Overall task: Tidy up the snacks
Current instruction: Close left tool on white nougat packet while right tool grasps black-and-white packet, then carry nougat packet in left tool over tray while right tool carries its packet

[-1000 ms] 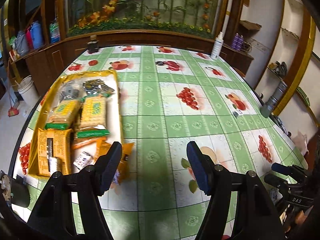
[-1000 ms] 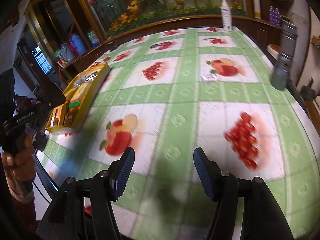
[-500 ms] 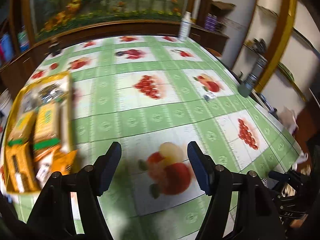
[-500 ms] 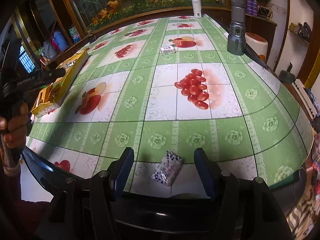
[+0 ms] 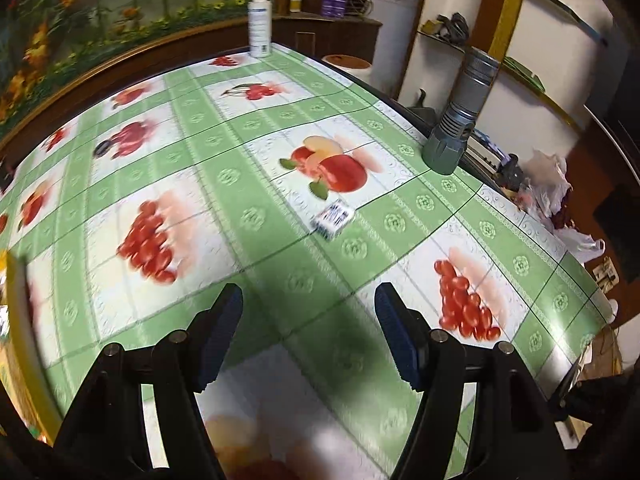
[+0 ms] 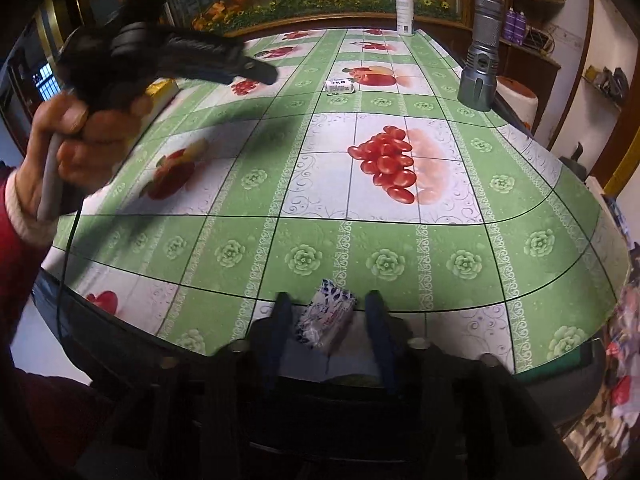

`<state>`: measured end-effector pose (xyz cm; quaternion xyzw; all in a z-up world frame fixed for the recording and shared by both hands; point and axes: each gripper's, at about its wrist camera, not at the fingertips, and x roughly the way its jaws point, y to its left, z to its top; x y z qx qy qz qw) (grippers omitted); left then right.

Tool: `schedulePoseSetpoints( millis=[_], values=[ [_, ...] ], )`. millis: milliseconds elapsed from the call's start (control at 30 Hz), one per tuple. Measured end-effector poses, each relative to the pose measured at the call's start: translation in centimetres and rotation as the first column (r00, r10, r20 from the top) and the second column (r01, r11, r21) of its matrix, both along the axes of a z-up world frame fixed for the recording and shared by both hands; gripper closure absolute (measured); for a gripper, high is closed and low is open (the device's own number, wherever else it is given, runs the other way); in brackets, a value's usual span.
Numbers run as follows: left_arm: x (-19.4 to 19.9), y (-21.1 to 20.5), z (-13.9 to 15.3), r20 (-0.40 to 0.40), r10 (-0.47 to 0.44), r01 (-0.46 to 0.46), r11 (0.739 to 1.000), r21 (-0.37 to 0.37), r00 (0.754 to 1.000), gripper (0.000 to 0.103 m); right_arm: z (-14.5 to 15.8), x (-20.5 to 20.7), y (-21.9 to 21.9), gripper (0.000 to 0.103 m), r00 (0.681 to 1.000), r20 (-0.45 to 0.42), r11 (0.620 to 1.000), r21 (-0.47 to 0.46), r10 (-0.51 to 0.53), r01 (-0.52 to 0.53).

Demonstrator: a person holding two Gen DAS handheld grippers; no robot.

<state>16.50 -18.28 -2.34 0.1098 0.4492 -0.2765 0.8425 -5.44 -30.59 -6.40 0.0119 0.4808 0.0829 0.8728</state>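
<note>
Right wrist: right hand-held gripper [image 6: 326, 320] apart w/ blue-white snack packet [image 6: 327, 319] between, print unreadable.

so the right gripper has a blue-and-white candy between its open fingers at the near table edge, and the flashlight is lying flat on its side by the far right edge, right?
Not quite. The flashlight is not lying flat: the right wrist view shows it standing upright on its head. The rest holds: the right gripper is open, with the blue-and-white candy between its fingers at the near table edge.
</note>
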Motion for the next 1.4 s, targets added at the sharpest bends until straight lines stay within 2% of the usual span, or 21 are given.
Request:
schedulePoseSetpoints(
  millis=[167,267,300,333,400,433,500,533,700,733,767,800,833,867,967,1133,1167,1233,1267,1400],
  values=[
    [1.8,-3.4,-0.4,0.027,-0.111,0.11,0.994,0.027,0.993,0.036,0.0,0.1,-0.7,0.084,1.0,0.003,0.998,0.06,-0.002,0.002],
    [2.3,-5.5,-1.6,0.039,-0.168,0.165,0.983,0.081,0.985,0.036,0.0,0.3,-0.9,0.084,1.0,0.006,0.994,0.112,0.0,-0.001],
    [2.5,-5.9,-1.9,0.04,-0.173,0.169,0.981,0.098,0.984,0.04,0.0,0.5,-1.1,0.084,1.0,0.006,0.992,0.126,-0.002,0.001],
    [2.9,-6.3,-2.4,0.033,-0.176,0.172,0.979,0.111,0.984,0.046,-0.1,0.6,-1.3,0.084,1.0,0.006,0.99,0.144,-0.005,0.004],
    [3.6,-6.7,-3.4,-0.01,-0.177,0.177,0.977,0.123,0.984,0.073,-0.1,0.8,-1.7,0.084,1.0,0.006,0.984,0.177,-0.013,0.012],
    [3.8,-6.6,-3.8,-0.018,-0.177,0.178,0.977,0.116,0.984,0.076,-0.1,0.9,-1.9,0.084,1.0,0.005,0.982,0.187,-0.015,0.014],
    [3.8,-6.2,-3.7,-0.016,-0.176,0.177,0.98,0.086,0.984,0.1,0.0,0.9,-2.0,0.084,1.0,0.005,0.981,0.194,-0.018,0.017],
    [3.8,-6.1,-3.7,-0.022,-0.17,0.172,0.982,0.081,0.985,0.102,0.1,0.9,-2.1,0.084,1.0,0.007,0.98,0.199,-0.021,0.019],
    [4.0,-5.8,-3.6,-0.04,-0.165,0.167,0.985,0.045,0.985,0.102,0.1,1.0,-2.3,0.084,1.0,0.008,0.976,0.216,-0.029,0.026],
    [4.0,-5.8,-3.4,-0.038,-0.168,0.17,0.985,0.041,0.985,0.099,0.0,1.0,-2.2,0.084,1.0,0.004,0.977,0.214,-0.024,0.023],
    [4.2,-5.9,-3.4,-0.047,-0.172,0.174,0.984,0.045,0.984,0.077,0.1,1.0,-2.0,0.084,1.0,0.004,0.977,0.213,-0.022,0.021],
    [4.5,-6.1,-3.4,-0.056,-0.172,0.175,0.983,0.055,0.984,0.044,0.1,0.9,-1.9,0.084,1.0,0.006,0.976,0.216,-0.021,0.019],
    [4.6,-6.2,-3.3,-0.047,-0.167,0.169,0.984,0.058,0.985,0.036,0.1,0.9,-1.9,0.084,1.0,0.006,0.976,0.217,-0.02,0.018],
    [4.6,-6.2,-3.0,-0.019,-0.162,0.162,0.986,0.048,0.987,0.035,0.2,0.8,-1.8,0.084,1.0,0.008,0.976,0.217,-0.022,0.02],
    [5.3,-6.6,-2.7,-0.018,-0.168,0.168,0.985,0.025,0.986,0.035,0.1,0.9,-1.8,0.084,1.0,0.005,0.973,0.228,-0.024,0.022],
    [5.5,-8.4,-3.5,-0.02,-0.206,0.206,0.976,0.069,0.978,0.035,0.0,1.1,-1.7,0.084,1.0,-0.002,0.972,0.235,-0.021,0.021],
    [5.4,-8.7,-3.9,-0.027,-0.216,0.217,0.973,0.083,0.976,0.044,0.0,1.2,-1.7,0.084,1.0,-0.002,0.972,0.234,-0.02,0.02],
    [4.8,-8.8,-4.1,0.003,-0.223,0.222,0.97,0.095,0.975,0.054,0.1,1.1,-1.6,0.084,1.0,-0.003,0.972,0.234,-0.018,0.018],
    [4.6,-8.8,-4.1,0.002,-0.229,0.228,0.97,0.08,0.974,0.069,0.1,1.3,-1.7,0.084,1.0,-0.002,0.972,0.233,-0.018,0.018],
    [4.7,-8.5,-4.1,0.006,-0.196,0.195,0.978,0.068,0.981,0.071,-0.1,1.4,-1.6,0.083,1.0,-0.004,0.972,0.236,-0.019,0.019]
  ],
)
